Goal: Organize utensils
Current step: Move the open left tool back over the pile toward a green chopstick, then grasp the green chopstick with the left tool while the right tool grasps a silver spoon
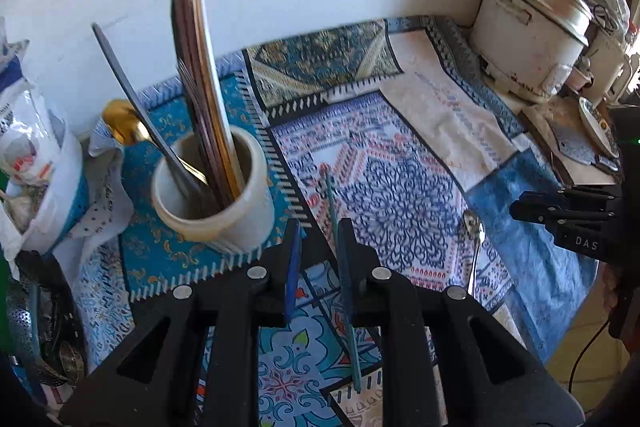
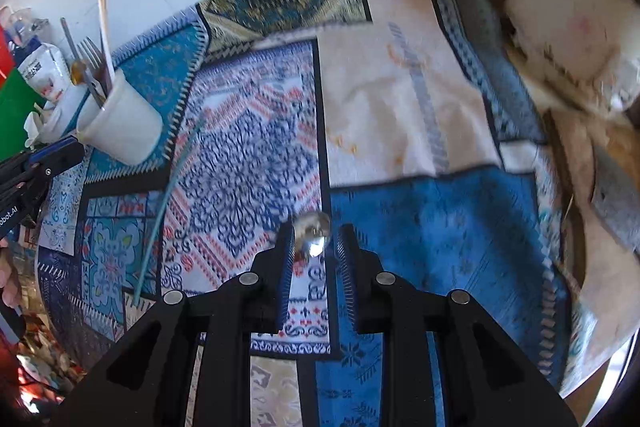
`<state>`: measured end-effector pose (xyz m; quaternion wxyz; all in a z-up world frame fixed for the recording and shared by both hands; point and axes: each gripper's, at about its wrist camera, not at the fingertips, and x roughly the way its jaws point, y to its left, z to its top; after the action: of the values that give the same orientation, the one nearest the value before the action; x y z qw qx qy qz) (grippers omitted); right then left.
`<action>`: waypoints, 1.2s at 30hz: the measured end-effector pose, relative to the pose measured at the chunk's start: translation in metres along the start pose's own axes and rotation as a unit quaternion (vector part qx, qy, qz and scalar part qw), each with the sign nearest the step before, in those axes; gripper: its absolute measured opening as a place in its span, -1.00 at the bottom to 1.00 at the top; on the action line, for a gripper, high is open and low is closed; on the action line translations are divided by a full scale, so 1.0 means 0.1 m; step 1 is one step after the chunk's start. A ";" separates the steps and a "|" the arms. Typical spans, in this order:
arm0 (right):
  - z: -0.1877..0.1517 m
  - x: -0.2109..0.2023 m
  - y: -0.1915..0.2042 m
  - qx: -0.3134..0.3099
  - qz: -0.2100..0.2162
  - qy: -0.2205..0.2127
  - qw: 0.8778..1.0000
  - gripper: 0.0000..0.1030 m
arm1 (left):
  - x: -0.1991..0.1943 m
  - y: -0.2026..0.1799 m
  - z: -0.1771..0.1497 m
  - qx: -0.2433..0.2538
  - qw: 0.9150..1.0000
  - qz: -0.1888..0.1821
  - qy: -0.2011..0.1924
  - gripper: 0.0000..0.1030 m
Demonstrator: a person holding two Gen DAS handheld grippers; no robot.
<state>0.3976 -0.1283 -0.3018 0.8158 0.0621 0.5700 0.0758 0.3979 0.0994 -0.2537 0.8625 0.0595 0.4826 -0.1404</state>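
Observation:
A cream cup [image 1: 212, 191] on the patterned cloth holds chopsticks, a fork and other cutlery; it also stands at the left [image 2: 120, 127] in the right wrist view. My left gripper [image 1: 320, 227] hovers just right of the cup, jaws a little apart and gripping nothing. A teal chopstick [image 1: 334, 211] lies flat on the cloth under it, running past the right finger. A metal spoon [image 2: 312, 233] lies on the cloth, its bowl showing between the tips of my right gripper [image 2: 317, 241], which is slightly open and above it. The left wrist view has the spoon [image 1: 474, 227] apart from that gripper [image 1: 520, 207].
A worn white rice cooker [image 1: 528, 39] stands at the back right with a plate [image 1: 596, 123] beside it. Plastic bags [image 1: 24, 131] and a metal colander [image 1: 24, 315] crowd the left edge. A white wall runs behind the cloth [image 1: 400, 187].

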 end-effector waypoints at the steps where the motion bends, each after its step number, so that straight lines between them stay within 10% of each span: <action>1: -0.04 0.03 -0.01 0.006 0.003 0.006 1.000 -0.61 | 0.04 -0.01 -0.03 0.001 1.000 -0.004 0.007 -0.67; 15: -0.22 0.43 0.15 0.040 0.023 0.046 0.998 -0.61 | 0.64 0.01 -0.37 -0.007 0.995 -0.019 0.097 -0.67; 28: -0.21 0.48 0.25 0.044 -0.043 0.005 0.998 -0.76 | 0.99 -0.03 -0.24 -0.016 0.992 -0.052 0.112 -0.67; 36: -0.18 0.49 0.05 0.075 -0.006 0.005 0.997 -0.92 | 1.04 -0.09 -0.17 0.009 0.993 -0.040 0.111 -0.69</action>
<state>0.3973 -0.1134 -0.3522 0.8066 0.1192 0.5782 0.0283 0.4327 0.0758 -0.3506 0.7969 0.0628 0.5759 -0.1712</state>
